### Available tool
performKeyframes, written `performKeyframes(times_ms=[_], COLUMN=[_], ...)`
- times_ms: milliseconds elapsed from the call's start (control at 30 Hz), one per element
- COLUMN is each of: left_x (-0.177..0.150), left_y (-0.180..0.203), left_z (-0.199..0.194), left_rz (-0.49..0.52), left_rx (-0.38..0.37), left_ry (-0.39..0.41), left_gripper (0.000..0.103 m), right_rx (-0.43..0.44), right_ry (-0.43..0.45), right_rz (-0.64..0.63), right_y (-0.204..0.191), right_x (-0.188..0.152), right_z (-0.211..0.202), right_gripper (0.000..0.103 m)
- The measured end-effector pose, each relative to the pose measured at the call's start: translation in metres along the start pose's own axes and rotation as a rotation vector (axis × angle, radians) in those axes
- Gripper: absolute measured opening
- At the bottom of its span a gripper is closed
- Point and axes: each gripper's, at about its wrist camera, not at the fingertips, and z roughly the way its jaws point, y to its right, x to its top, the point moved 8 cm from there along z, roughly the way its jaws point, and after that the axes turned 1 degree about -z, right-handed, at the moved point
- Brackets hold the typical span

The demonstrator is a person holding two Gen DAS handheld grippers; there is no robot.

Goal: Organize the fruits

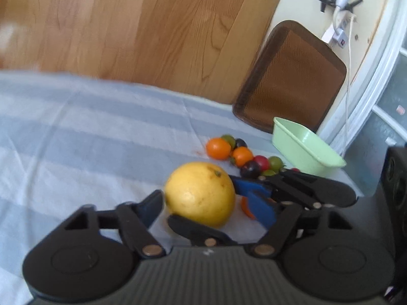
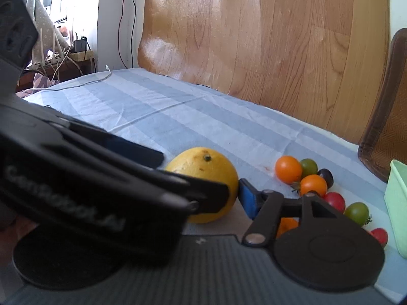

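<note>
A big yellow citrus fruit [image 1: 201, 193] [image 2: 203, 167] rests on the blue striped cloth [image 1: 76, 127]. My left gripper [image 1: 203, 195] straddles it. Its left pad is against the peel and a narrow gap shows at its right pad [image 1: 262, 209], so it is open. My right gripper [image 2: 203, 185] also straddles the fruit. Its right pad [image 2: 250, 198] touches the fruit's right side, and the left gripper's body [image 2: 76, 178] hides its other finger. Several cherry tomatoes [image 1: 241, 156] [image 2: 313, 185], orange, red, green and dark, lie beside a pale green basin [image 1: 305, 152] [image 2: 396, 203].
A brown woven tray [image 1: 292, 76] leans on the wall behind the basin. A wood-grain panel [image 2: 254, 38] backs the table. A white cable [image 2: 76, 84] lies on the cloth's far left corner. One orange tomato [image 2: 287, 225] sits under the right gripper's linkage.
</note>
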Motion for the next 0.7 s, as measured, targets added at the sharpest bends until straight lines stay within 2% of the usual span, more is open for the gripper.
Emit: performKeyframes(times_ms=[100, 200, 367, 533, 700], left_x=[-0.001, 0.007, 0.035, 0.056, 0.068], left_y=[0.005, 0.024, 0.077, 0.154, 0.23], left_z=[-0.003, -0.009, 0.001, 0.039, 0.088], left_rz=[0.009, 0.057, 0.135, 0.255, 0.331], left_rx=[0.009, 0.024, 0.001, -0.047, -0.119], left_ry=[0.009, 0.044, 0.071, 0.069, 0.043], left_gripper=[0.063, 0.063, 0.064, 0.065, 0.065], right_rx=[-0.025, -0.038, -0.146, -0.27, -0.402], right_ry=[0.014, 0.072, 0.173, 0.225, 0.244], right_rz=[-0.013, -0.001, -0.013, 0.02, 0.082], right_y=[-0.001, 0.006, 0.036, 0.101, 0.175], right_x=[0.0, 0.005, 0.017, 0.015, 0.0], right_z=[-0.006, -0.02, -0.05, -0.084, -0.114], right_gripper=[0.065, 0.065, 0.065, 0.065, 0.065])
